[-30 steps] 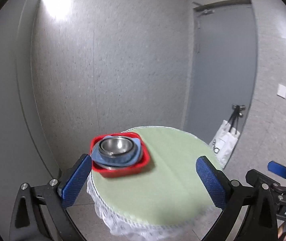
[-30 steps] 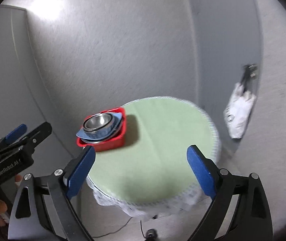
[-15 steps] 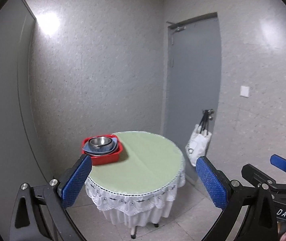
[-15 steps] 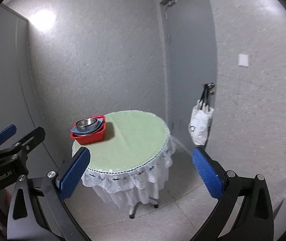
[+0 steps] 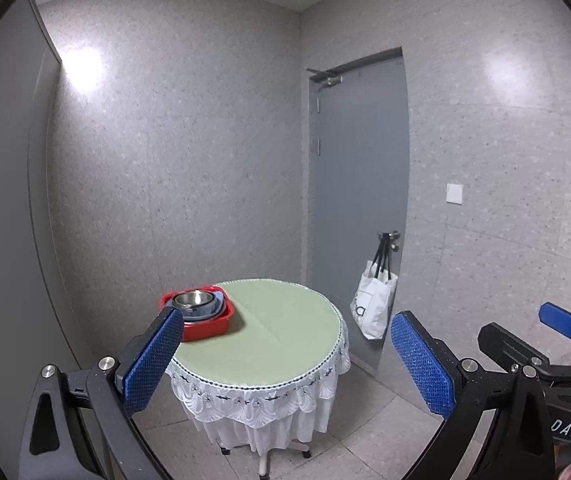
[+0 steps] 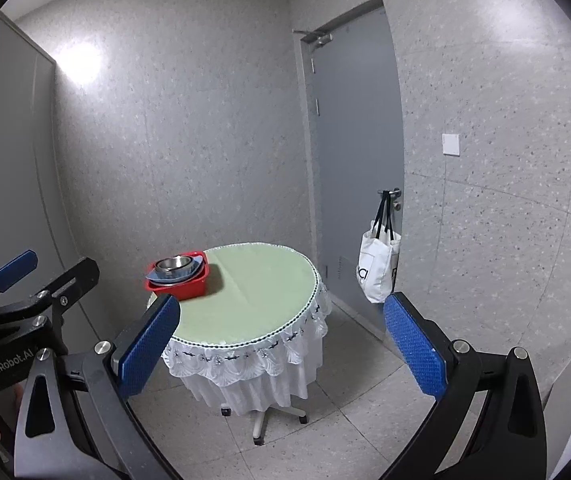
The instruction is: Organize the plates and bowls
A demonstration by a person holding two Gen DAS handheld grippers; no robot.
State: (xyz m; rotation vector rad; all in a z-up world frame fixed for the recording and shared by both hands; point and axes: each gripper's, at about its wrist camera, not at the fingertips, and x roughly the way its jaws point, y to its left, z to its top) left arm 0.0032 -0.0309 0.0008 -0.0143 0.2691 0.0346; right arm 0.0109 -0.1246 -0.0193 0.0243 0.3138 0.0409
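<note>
A red square basin (image 5: 205, 326) sits at the left edge of a round table with a green cloth (image 5: 277, 332). In it lies a blue plate (image 5: 205, 311) with a steel bowl (image 5: 194, 298) on top. The same stack shows in the right wrist view: basin (image 6: 179, 286), blue plate (image 6: 177, 275), steel bowl (image 6: 172, 264). My left gripper (image 5: 285, 360) is open and empty, well back from the table. My right gripper (image 6: 281, 348) is open and empty, also well back. Each gripper shows at the edge of the other's view.
A grey door (image 5: 359, 200) stands behind the table, with a white tote bag (image 5: 373, 304) hung on its handle. The table (image 6: 257, 292) has a white lace skirt and a wheeled base on a tiled floor. Grey walls surround it.
Both grippers have pulled far back from the table. The stack in the red basin now looks small and distant, and the whole table and floor have come into view. Both stay open.
</note>
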